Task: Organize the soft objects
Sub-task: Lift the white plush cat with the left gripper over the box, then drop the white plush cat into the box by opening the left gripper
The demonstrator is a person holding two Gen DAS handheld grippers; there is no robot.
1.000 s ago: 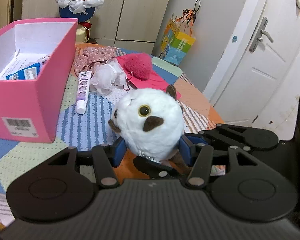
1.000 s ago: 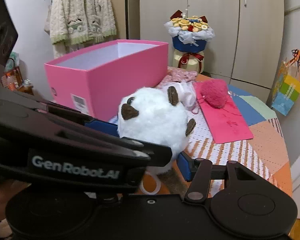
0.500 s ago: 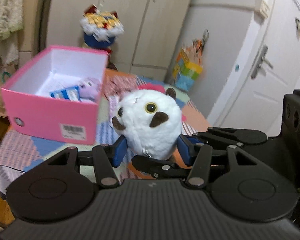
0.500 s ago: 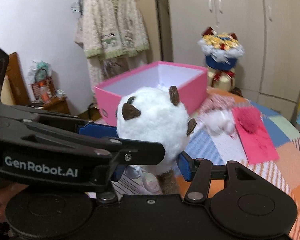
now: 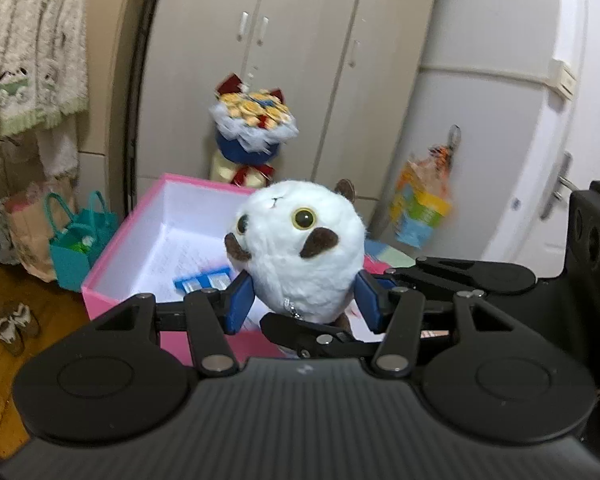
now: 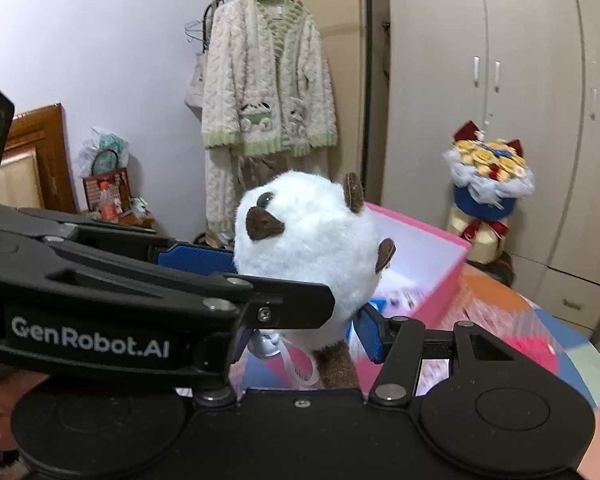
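A round white plush owl (image 5: 302, 246) with brown ears and wings is held up in the air. My left gripper (image 5: 302, 306) is shut on its lower body with blue pads on both sides. My right gripper (image 6: 300, 332) is shut on the same owl (image 6: 308, 248), crossing the left one. Behind and below the owl is an open pink box (image 5: 140, 236) with white lining, holding a blue-and-white pack (image 5: 202, 282) and paper. The box also shows in the right wrist view (image 6: 432, 280). A red fluffy pompom (image 6: 536, 352) lies blurred on the patchwork tablecloth (image 6: 580, 356).
A flower bouquet (image 5: 254, 132) stands behind the box by the cupboards. A teal bag (image 5: 80, 244) sits on the wooden floor at left. A knit cardigan (image 6: 268, 80) hangs on a rack. A colourful gift bag (image 5: 420, 208) hangs by the white door.
Both grippers have lifted the owl higher and carried it left, toward and above the pink box. The table has dropped out of the left wrist view. The grip is unchanged.
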